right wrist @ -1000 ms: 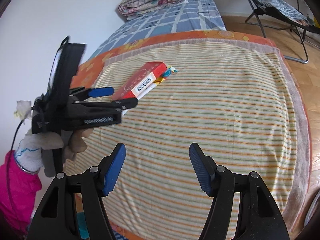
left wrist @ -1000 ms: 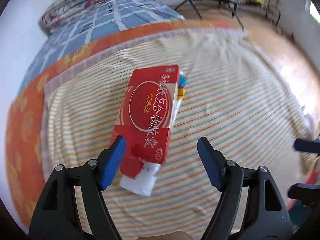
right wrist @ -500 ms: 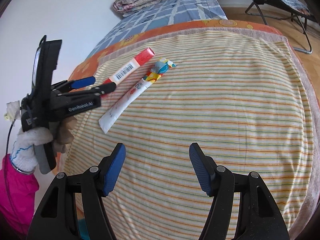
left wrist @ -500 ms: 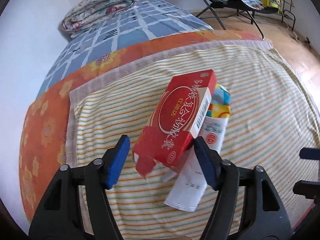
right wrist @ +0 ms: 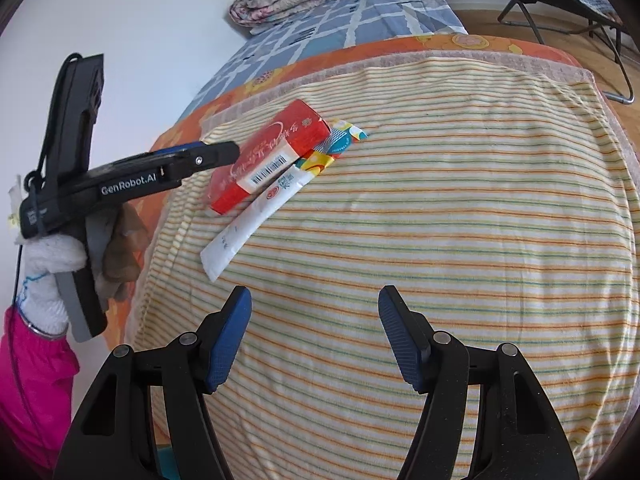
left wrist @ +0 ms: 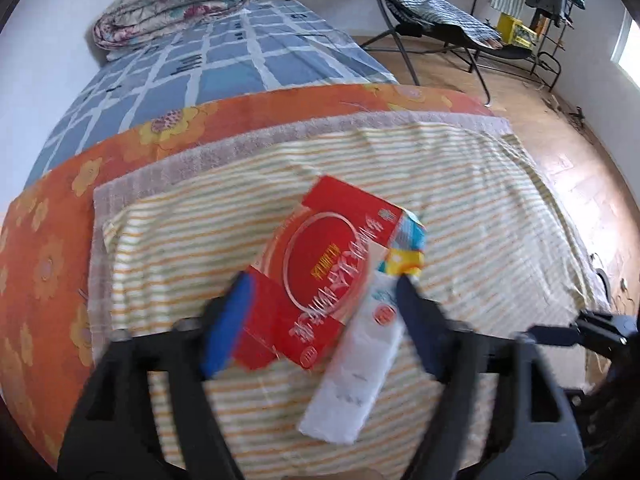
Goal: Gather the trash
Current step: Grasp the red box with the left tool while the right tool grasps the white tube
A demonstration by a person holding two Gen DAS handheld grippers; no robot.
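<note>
A red cardboard box (left wrist: 320, 276) lies tilted on the striped blanket (left wrist: 460, 184), leaning on a white tube (left wrist: 356, 372) with a colourful far end. My left gripper (left wrist: 322, 286) straddles the box's near end, and its jaws are opening. One blue pad is against the box's left corner; the other stands beside the tube, clear of the box. In the right wrist view the box (right wrist: 272, 160) and tube (right wrist: 248, 228) sit just past the left gripper (right wrist: 216, 152). My right gripper (right wrist: 315, 296) hovers open and empty over the blanket (right wrist: 460, 200).
A gloved hand (right wrist: 52, 256) with a pink sleeve (right wrist: 28, 380) holds the left gripper. An orange flowered sheet (left wrist: 48, 260) and a blue checked sheet lie beyond the blanket, with a folded quilt (left wrist: 172, 4) at the far end. A folding chair (left wrist: 440, 20) stands on the wooden floor (left wrist: 580, 160).
The left jaws narrowed on the red box and tipped it onto its edge, then widened again. The box now lies turned and flatter on the tube. The right gripper sank slightly.
</note>
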